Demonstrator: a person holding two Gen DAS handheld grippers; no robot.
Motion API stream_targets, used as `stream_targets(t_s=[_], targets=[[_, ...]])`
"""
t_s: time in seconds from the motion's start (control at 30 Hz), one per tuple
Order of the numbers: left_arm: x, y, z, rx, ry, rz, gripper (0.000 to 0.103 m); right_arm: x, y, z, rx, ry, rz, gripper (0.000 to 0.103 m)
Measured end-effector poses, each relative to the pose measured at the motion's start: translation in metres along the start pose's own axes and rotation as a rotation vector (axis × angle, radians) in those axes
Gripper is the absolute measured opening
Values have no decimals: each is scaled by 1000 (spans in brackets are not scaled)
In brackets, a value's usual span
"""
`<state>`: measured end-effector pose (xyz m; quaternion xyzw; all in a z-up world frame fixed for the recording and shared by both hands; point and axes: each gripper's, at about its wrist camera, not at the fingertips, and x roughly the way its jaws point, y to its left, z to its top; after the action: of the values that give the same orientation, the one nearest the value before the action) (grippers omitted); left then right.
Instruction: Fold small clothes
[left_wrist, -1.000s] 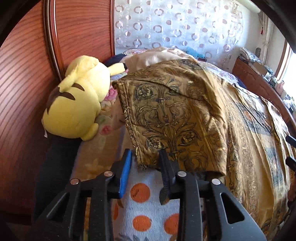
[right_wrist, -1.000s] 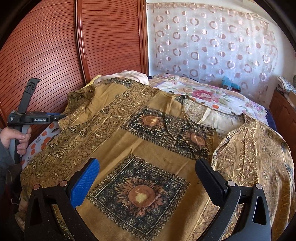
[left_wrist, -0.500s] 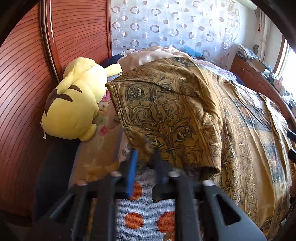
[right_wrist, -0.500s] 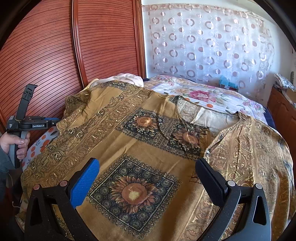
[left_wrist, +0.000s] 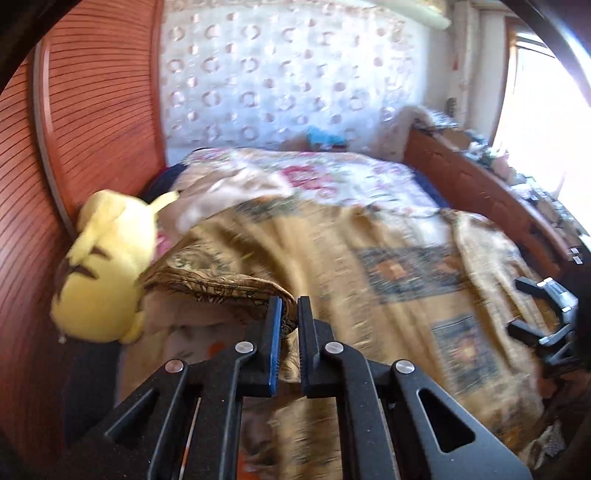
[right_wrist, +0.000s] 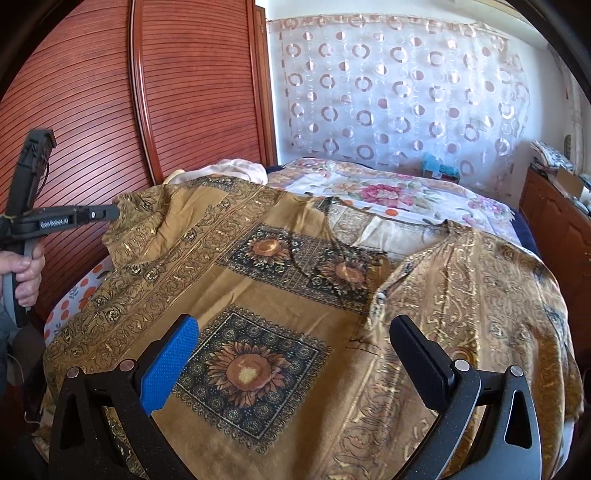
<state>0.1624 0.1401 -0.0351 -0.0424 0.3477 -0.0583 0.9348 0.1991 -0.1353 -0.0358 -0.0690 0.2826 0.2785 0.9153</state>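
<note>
A mustard-brown patterned garment (right_wrist: 258, 280) with sunflower squares lies spread over the bed, and it looks blurred in the left wrist view (left_wrist: 369, 258). My left gripper (left_wrist: 289, 306) has its jaws closing on the garment's left sleeve edge. The cloth sits pinched between the pads and is raised off the bed. In the right wrist view the left gripper (right_wrist: 110, 213) is at the far left, held by a hand (right_wrist: 26, 273). My right gripper (right_wrist: 295, 332) hovers open over the garment's front, nothing between its fingers.
A yellow plush toy (left_wrist: 107, 266) lies against the red-brown wooden wardrobe (right_wrist: 110, 92) at the bed's left side. A floral sheet (right_wrist: 388, 188) covers the far bed. An orange-dotted cloth (right_wrist: 74, 299) shows under the garment. A wooden dresser (right_wrist: 554, 206) stands at the right.
The left gripper's jaws came together on the sleeve edge, then rose and swung toward the bed's middle with the cloth. The right gripper barely shifted.
</note>
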Motion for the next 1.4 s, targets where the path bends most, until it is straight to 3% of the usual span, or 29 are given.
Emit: stream_targets(t_s=[0.2,0.3,0.37,0.43,0.5,0.53,0.6,0.83,1.0,1.3,1.4], targets=[[6,-57,12,75,20,-139,9,-13,-8,-4,28,-15,-21,103],[7,-72,12,90,35,-169,10,-16,-14,-7,49,-12,-30,103],[4,-72,14,97,29,-164,21,-18,-16,-7,50,-7,-37,103],[-3,-68,14,105,6,-134,48,-18,-18,-6,45,1,-40,103],[-12,-59,12,109,-11,-99,58,-16,-17,-2,35,8,-39,103],[-12,-56,11,109,-8,-89,70,-14,-16,1,29,12,-37,103],[-15,-43,5,103,-6,-59,78,-11,-13,7,17,10,-26,103],[-10,12,-38,40,75,68,78,15,13,33,-44,21,74,98],[-10,44,-62,-9,113,126,78,42,57,54,-133,48,181,92],[-17,74,-79,-70,105,150,78,97,143,96,-243,110,359,79],[-18,80,-82,-91,109,150,78,118,167,97,-312,149,334,73]])
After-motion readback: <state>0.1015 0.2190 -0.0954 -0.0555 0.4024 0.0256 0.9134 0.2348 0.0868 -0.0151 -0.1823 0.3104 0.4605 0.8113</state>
